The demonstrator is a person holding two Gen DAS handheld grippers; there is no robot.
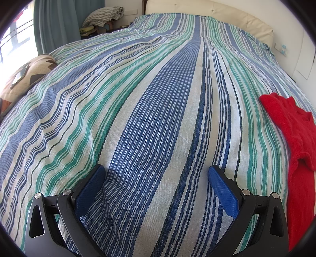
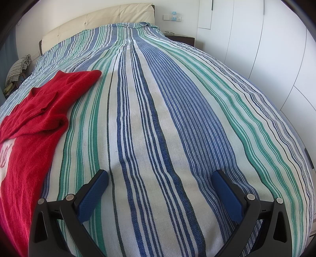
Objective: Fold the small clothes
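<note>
A small red knitted garment [image 1: 292,134] lies rumpled on the striped bedspread [image 1: 150,110], at the right edge of the left wrist view. In the right wrist view the red garment [image 2: 35,122] lies at the left, with a white patch on its front and one sleeve stretched toward the headboard. My left gripper [image 1: 157,172] is open and empty above bare bedspread, left of the garment. My right gripper [image 2: 160,176] is open and empty above the bedspread [image 2: 177,118], right of the garment.
A cream padded headboard [image 1: 227,13] stands at the far end. A patterned cushion [image 1: 25,73] lies at the bed's left edge by the window and curtain. A folded checked blanket [image 1: 102,15] sits beyond the bed. White wardrobe doors [image 2: 266,49] and a dark nightstand [image 2: 181,38] flank the right side.
</note>
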